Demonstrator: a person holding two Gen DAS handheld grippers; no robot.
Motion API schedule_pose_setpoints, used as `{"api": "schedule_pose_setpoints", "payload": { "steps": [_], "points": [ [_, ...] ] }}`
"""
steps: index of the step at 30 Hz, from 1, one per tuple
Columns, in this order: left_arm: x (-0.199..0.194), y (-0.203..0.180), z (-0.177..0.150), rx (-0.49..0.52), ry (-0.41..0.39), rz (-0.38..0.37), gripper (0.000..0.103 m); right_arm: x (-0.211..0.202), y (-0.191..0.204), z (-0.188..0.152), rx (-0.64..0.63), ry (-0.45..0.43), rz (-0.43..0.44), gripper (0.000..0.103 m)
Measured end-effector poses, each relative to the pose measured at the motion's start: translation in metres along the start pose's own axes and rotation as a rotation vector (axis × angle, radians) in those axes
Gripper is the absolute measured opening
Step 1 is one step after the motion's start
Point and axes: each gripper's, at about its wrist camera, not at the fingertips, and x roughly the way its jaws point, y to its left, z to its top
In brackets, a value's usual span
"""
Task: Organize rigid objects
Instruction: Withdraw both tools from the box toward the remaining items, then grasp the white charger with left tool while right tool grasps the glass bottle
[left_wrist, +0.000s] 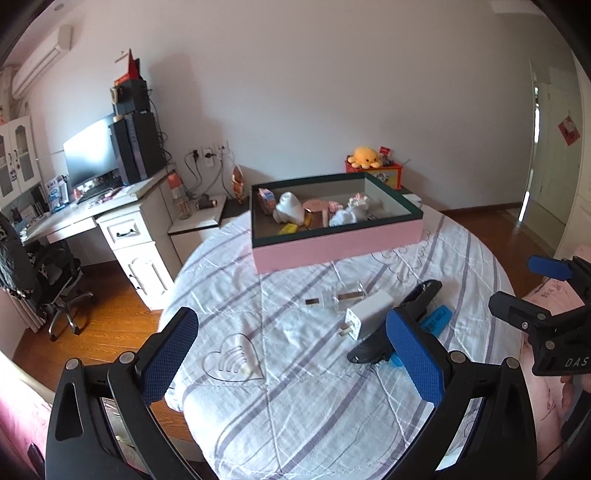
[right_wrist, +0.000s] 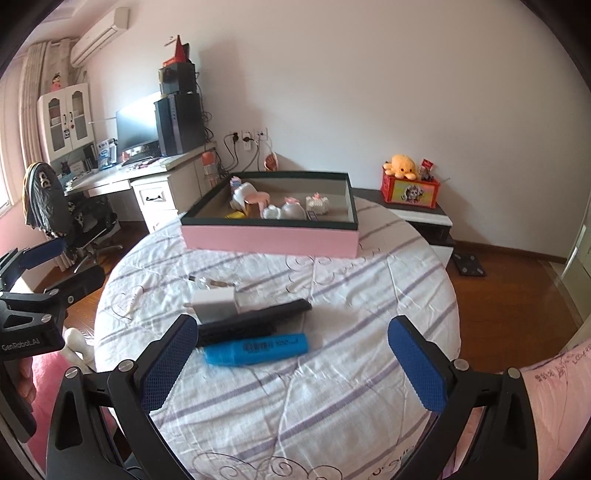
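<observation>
A pink box (left_wrist: 336, 247) (right_wrist: 269, 240) with a dark green rim sits at the far end of the bed and holds several small items. Nearer lie a white charger plug (left_wrist: 364, 314) (right_wrist: 216, 304), a black comb-like object (left_wrist: 399, 325) (right_wrist: 255, 319), a blue highlighter (left_wrist: 436, 319) (right_wrist: 256, 349) and a small clear bottle (left_wrist: 340, 297) (right_wrist: 210, 283). My left gripper (left_wrist: 291, 354) is open and empty above the bedsheet, left of the charger. My right gripper (right_wrist: 291, 362) is open and empty, just over the highlighter; it also shows at the left wrist view's right edge (left_wrist: 532, 288).
The round bed (left_wrist: 295, 406) has a white sheet with purple stripes. A white desk (left_wrist: 122, 221) with monitor and an office chair (left_wrist: 55, 280) stand left. A low nightstand (right_wrist: 421, 218) carries a red box and a yellow plush. Wooden floor surrounds the bed.
</observation>
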Motion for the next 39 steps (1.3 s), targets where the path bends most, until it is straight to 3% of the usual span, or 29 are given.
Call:
{"api": "schedule_pose_setpoints", "payload": {
  "steps": [6,16,31,34,36,39],
  "points": [
    [0.027,-0.019,-0.013,0.026,0.070,-0.111,0.103,0.022,-0.013,-0.015,0.025,0.062,-0.007,0.103],
    [0.071,-0.030,-0.013,-0.028,0.155,-0.166,0.103,0.051,-0.030,-0.034,0.055,0.132,0.000,0.103],
    [0.134,-0.050,-0.002,-0.089,0.247,-0.115,0.099,0.080,-0.050,-0.033,0.068,0.159,0.017,0.103],
    [0.141,-0.050,-0.004,-0.081,0.266,-0.123,0.081,0.084,-0.052,-0.034,0.070,0.162,0.029,0.103],
    [0.145,-0.050,-0.007,-0.083,0.276,-0.151,0.059,0.086,-0.052,-0.033,0.072,0.163,0.035,0.103],
    [0.142,-0.052,-0.009,-0.056,0.267,-0.154,0.053,0.088,-0.049,-0.033,0.069,0.166,0.046,0.103]
  ]
}}
